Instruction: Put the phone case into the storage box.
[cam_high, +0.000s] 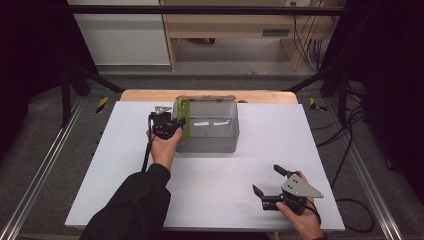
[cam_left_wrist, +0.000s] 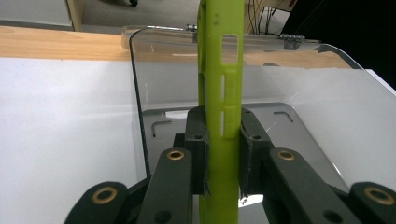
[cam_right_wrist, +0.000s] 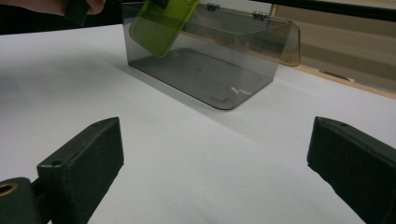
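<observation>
High view: left tongs (cam_high: 176, 123) clenched on a lime-green flat plastic phone case (cam_high: 184, 118), held upright at the left wall of the clear grey plastic box (cam_high: 220, 142) on the white tabletop (cam_high: 125, 165). Left gripper view: jaws pinch the case edge-on. Right tongs (cam_high: 266, 181) released, wide apart, low over the tabletop, well apart from the box.

A black long sleeve (cam_high: 131, 207) is worn on the left arm. Beside the sleeve's cuff, a black cable (cam_high: 147, 152) is seen trailing from the black two-jaw left gripper (cam_high: 176, 124). The black right gripper (cam_high: 267, 181) is topped by a grey three-cornered plate (cam_high: 300, 187) dotted with screws. Brass-coloured rivets (cam_left_wrist: 175, 155) are set in the jaw links.
</observation>
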